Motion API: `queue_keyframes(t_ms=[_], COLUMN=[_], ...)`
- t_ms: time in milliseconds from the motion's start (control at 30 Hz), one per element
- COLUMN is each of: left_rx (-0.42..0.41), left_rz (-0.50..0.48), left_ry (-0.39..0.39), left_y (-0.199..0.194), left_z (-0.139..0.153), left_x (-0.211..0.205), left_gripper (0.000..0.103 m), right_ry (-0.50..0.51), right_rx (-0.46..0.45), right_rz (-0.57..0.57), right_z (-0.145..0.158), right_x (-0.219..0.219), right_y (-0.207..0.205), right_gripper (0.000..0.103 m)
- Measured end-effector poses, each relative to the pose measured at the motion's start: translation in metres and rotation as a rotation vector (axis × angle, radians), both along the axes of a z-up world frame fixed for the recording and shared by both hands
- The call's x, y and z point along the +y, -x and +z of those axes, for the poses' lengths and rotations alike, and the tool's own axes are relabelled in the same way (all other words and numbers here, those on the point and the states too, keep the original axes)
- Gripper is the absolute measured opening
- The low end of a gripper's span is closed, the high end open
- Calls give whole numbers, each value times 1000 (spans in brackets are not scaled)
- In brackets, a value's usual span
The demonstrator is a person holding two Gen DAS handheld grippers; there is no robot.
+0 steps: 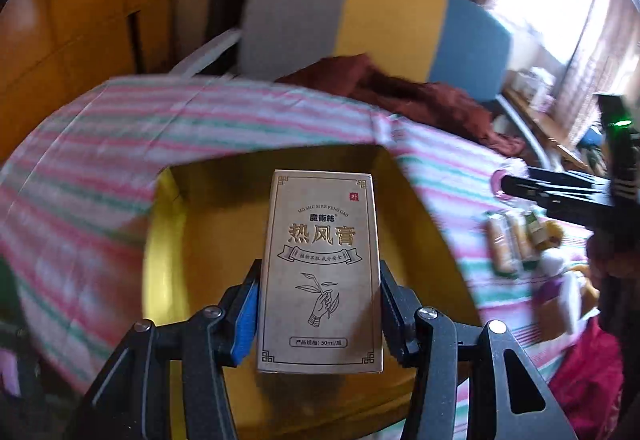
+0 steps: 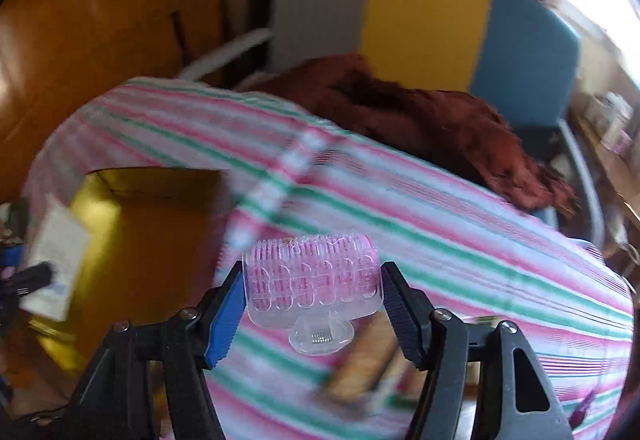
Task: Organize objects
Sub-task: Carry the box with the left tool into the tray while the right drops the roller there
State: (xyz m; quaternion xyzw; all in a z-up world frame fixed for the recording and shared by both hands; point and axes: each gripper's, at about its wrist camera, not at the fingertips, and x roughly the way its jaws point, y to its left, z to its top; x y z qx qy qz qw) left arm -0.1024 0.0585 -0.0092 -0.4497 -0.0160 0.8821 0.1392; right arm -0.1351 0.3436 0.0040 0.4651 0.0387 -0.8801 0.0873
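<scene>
My left gripper [image 1: 318, 304] is shut on a tan carton with Chinese print [image 1: 322, 272] and holds it above an open yellow box [image 1: 168, 252] on the striped tablecloth. My right gripper [image 2: 312, 296] is shut on a clear pink plastic roller piece [image 2: 312, 280] and holds it above the cloth, to the right of the yellow box [image 2: 100, 224]. The carton [image 2: 56, 260] and left gripper show blurred at the left edge of the right wrist view. The right gripper [image 1: 560, 195] shows at the right edge of the left wrist view.
Wrapped snack bars [image 1: 508, 240] and other small packets [image 1: 560, 292] lie on the pink-green striped cloth [image 1: 100, 143] at the right. A chair with grey, yellow and blue back [image 1: 380, 23] holds a dark red cloth [image 1: 400, 91] behind the table. A wooden cabinet [image 1: 60, 19] stands at left.
</scene>
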Motion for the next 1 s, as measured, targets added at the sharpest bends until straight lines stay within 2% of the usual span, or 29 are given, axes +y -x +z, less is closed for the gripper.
queue_keyframes(t_ms=[167, 400, 433, 467, 500, 533, 567, 767, 867, 1000], left_rx=[-31, -48, -42, -34, -23, -5, 9, 77, 119, 169], left_rz=[60, 97, 103, 111, 124, 144, 153, 191, 215, 225], left_ry=[24, 31, 35, 41, 45, 47, 47, 73, 94, 119], left_y=[-17, -42, -43, -46, -49, -54, -56, -63, -66, -71], left_z=[-18, -32, -32, -33, -32, -30, -29, -21, -13, -3], left_x=[-33, -60, -62, -64, -68, -72, -75, -81, -80, -77], left_gripper=[52, 53, 54, 61, 71, 74, 77, 78, 85, 87], right_ry=[56, 130, 146, 172, 190, 204, 211, 198, 172, 151], right_rx=[-47, -81, -80, -83, -87, -90, -89, -81, -48, -12], right_rz=[123, 177, 174, 175, 174, 169, 167, 145, 107, 67], right_z=[-13, -33, -34, -35, -36, -37, -37, -34, -32, -31], right_x=[-75, -149, -156, -163, -168, -171, -173, -173, -165, -155], right_y=[-10, -16, -15, -16, -17, -18, -21, -42, -56, -73], right_gripper=[66, 67, 68, 70, 76, 82, 82, 82, 82, 82])
